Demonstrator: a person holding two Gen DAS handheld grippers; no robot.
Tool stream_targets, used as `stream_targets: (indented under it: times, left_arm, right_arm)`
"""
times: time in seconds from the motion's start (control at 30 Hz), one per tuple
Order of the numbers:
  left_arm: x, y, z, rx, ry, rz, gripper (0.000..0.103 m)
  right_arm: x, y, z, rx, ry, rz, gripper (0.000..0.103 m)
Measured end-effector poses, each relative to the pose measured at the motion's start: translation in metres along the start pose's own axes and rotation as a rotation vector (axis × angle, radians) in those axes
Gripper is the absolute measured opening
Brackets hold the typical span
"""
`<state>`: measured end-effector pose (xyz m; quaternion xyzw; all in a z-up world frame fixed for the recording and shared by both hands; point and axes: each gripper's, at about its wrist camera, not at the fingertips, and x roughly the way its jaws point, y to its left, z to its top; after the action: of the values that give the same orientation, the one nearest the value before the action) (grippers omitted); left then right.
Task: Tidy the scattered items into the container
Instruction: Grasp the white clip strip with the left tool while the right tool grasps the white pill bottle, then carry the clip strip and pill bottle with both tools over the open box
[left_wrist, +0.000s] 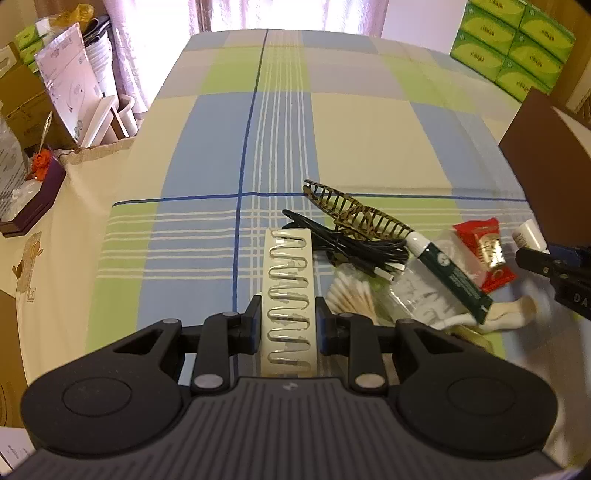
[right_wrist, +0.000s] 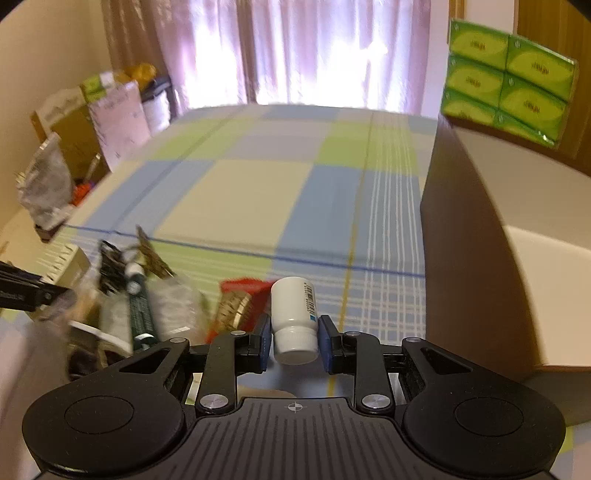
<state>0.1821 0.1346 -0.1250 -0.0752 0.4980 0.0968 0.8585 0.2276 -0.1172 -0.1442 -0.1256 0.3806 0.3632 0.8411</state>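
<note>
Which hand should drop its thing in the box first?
Probably the right gripper: it holds the white bottle and the box stands right beside it. The left gripper, holding a card, is farther off.

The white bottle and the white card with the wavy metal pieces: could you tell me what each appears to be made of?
The white bottle, between the right hand-held gripper's pads, looks like smooth, slightly glossy plastic, with a ribbed cap and a printed label. The white card, between the left hand-held gripper's pads, looks like matte card or thin plastic; the wavy pieces on it glint like bare metal, probably hairpins.
</note>
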Motion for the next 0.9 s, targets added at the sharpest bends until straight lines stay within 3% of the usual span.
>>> stream_targets:
  times: [0.43, 0.67, 0.9]
  left_arm:
    - [-0.093, -0.035, 0.019, 0.0, -0.194, -0.029, 0.023]
    - [-0.131, -0.096, 0.035, 0.065, -0.287, -0.139, 0.023]
    - [-0.138, -0.173, 0.048, 0.148, -0.311, -0.267, 0.023]
  right_arm:
    - [-0.068, -0.017, 0.02, 0.035, -0.132, 0.098, 0.029]
    - [-0.11, -0.053, 0.029, 0.085, -0.218, 0.074, 0.029]
    - [-0.149, -0.105, 0.026, 0.143, -0.272, 0.01, 0.029]
